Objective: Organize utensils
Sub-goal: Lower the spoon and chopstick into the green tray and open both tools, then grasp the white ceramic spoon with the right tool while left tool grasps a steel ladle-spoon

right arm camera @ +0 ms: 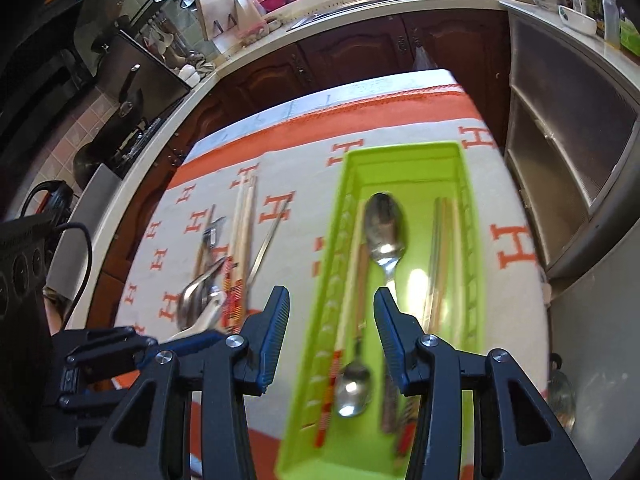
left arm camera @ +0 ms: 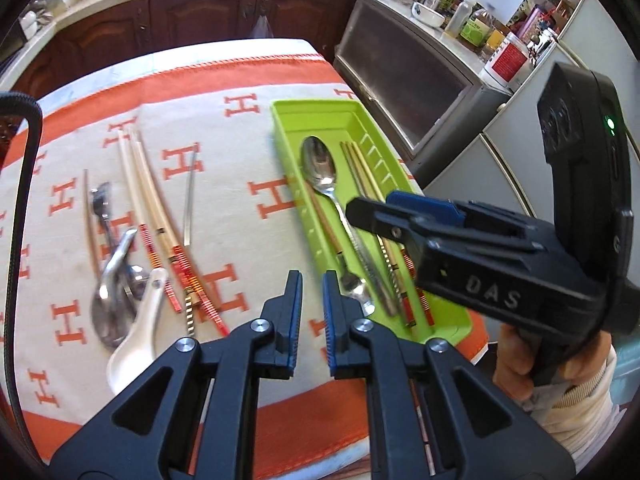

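Right claw (right arm camera: 332, 316) agape, empty, over green tray (right arm camera: 404, 152); left claw (left arm camera: 312, 300) near closed, empty. Risk: snagging tray rim, scattering chopsticks (left arm camera: 140, 184) left on counter.

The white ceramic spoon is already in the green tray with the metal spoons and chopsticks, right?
No. In the left wrist view the white ceramic spoon lies on the cloth, left of the green tray; the tray holds only metal spoons and chopsticks.

Both wrist views look steeply down, close — sharing the green tray (left arm camera: 288, 152) (right arm camera: 460, 168) and tablecloth (left arm camera: 240, 80) (right arm camera: 280, 140).
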{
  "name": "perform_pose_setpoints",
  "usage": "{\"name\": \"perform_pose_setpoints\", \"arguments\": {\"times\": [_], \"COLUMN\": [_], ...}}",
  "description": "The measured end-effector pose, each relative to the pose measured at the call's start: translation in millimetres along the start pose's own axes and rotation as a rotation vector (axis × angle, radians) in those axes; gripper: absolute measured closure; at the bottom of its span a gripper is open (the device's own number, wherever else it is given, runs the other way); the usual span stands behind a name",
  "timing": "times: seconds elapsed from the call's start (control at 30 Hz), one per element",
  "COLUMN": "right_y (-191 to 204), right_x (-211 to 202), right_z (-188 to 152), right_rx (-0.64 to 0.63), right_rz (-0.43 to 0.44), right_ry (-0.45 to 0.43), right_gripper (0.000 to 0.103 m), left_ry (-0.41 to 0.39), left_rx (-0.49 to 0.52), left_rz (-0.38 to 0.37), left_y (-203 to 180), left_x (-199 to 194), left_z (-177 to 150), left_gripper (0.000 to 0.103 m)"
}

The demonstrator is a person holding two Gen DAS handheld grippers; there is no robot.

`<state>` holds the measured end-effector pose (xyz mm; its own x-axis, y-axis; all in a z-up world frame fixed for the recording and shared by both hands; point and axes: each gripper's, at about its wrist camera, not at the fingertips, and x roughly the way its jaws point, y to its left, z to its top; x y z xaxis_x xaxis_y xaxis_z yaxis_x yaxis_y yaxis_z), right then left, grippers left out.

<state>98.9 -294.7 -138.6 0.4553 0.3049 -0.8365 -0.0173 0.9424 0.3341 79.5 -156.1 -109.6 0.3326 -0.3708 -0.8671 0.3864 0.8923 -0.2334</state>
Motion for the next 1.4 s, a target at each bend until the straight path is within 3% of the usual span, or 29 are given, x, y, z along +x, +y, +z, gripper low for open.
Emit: {"name": "perform_pose_setpoints", "arguments": {"times": [0.2, 0.33, 0.63, 0.77, 1.13, 1.4], "right_y": [42, 73, 123, 133, 132, 138], "right_x": [-1, 7, 43, 69, 140, 163], "right_z": [-8, -11, -18, -25, -40, -42], "right_rx": [-0.017, -0.033, -0.066, -0.058, 0.01, 0.008], "right_rz": [0.033, 0.065, 0.166, 0.205, 0.213, 0.198], "right_ry": [0.016, 0.037, 0.08, 0.126, 0.224, 0.195], "right_gripper": [0.058, 0.058, 0.059, 0.061, 0.074, 0.078], "left_ry": [-0.037, -0.064, -0.102, -0.102, -0.023, -0.019], "left_rx": [-0.038, -0.073, -0.158, -0.16, -0.211, -0.154], "left_rz": [0.011, 0.021, -0.012, -0.033, -0.098, -0.158], "left_y": [34, 64, 142, 164, 207, 208], "left_x": [-36, -56, -81, -79, -44, -33], "left_z": [-17, -25, -32, -35, -47, -47], "left_gripper": [0.093, 0.075, 0.074, 0.074, 0.074, 0.074]}}
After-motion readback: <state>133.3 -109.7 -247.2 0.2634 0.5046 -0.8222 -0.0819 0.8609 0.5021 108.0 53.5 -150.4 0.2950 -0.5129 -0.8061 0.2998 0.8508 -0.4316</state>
